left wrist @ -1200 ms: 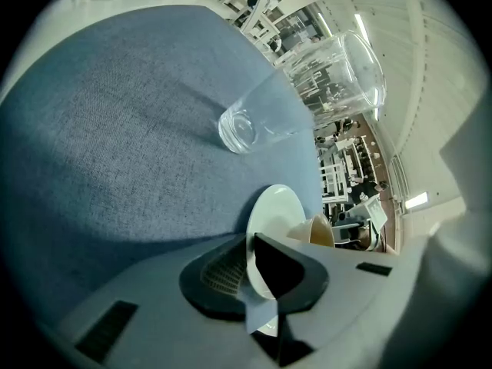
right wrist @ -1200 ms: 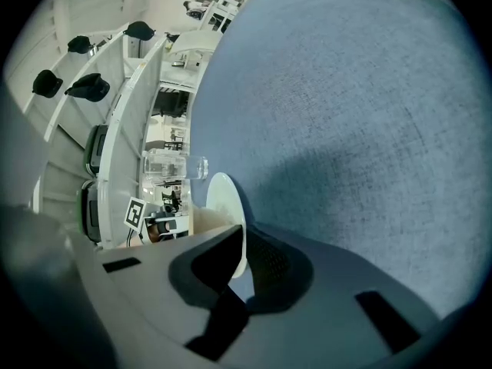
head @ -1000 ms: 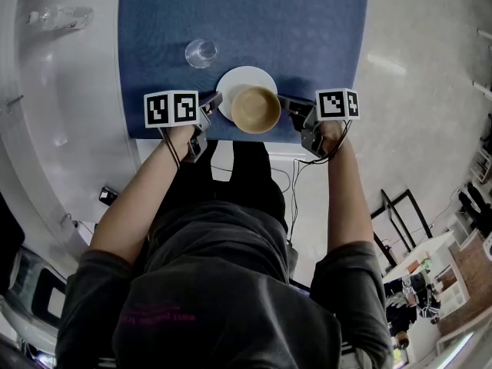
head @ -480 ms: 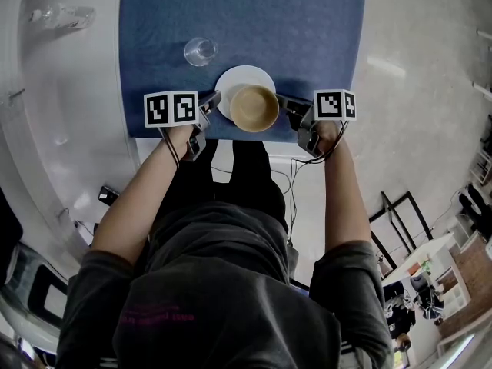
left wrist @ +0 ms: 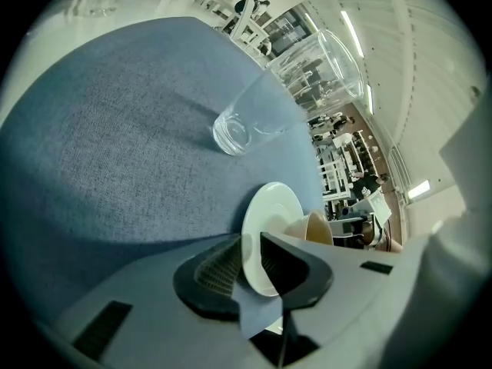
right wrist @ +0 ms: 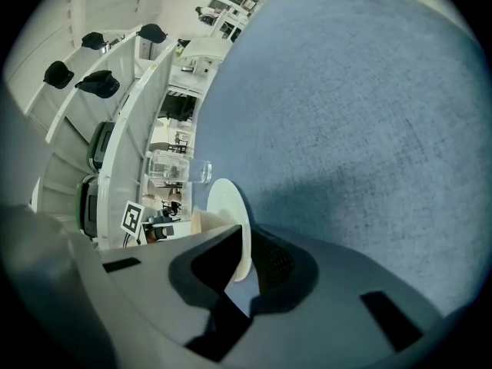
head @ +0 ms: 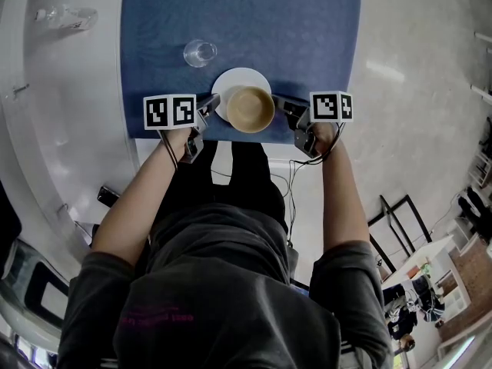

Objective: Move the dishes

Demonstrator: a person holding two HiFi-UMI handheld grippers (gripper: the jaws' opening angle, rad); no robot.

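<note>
Left tongs [left wrist: 247, 264]: clenched on the left rim of the white plate [head: 234, 79]; the rim runs between the two pads.
Right tongs [right wrist: 244, 256]: clenched on the opposite, right rim of the same plate.
Plate: held from both sides at the near edge of the blue cloth-covered surface [head: 269, 21], just in front of the person. No view shows whether it rests on the cloth or hangs just above it.
Bowl [head: 250, 109]: tan and empty, sitting on the near half of the plate, between the two tongs.
Glass [head: 200, 52]: clear and upright on the cloth, just beyond the plate to the left, apart from it and untouched.
Bottle [head: 65, 15]: clear plastic, lying on the white area at far left, well apart.
Progress: probably early. The grasp on plate and bowl looks made; the carry and set-down are not yet done, and the glass may follow.
Writing: the marker cubes [head: 171, 110] bear only black-and-white square patterns. The pink print on the shirt [head: 161, 312] is too small to read. No brand shows on the dishes.
</note>
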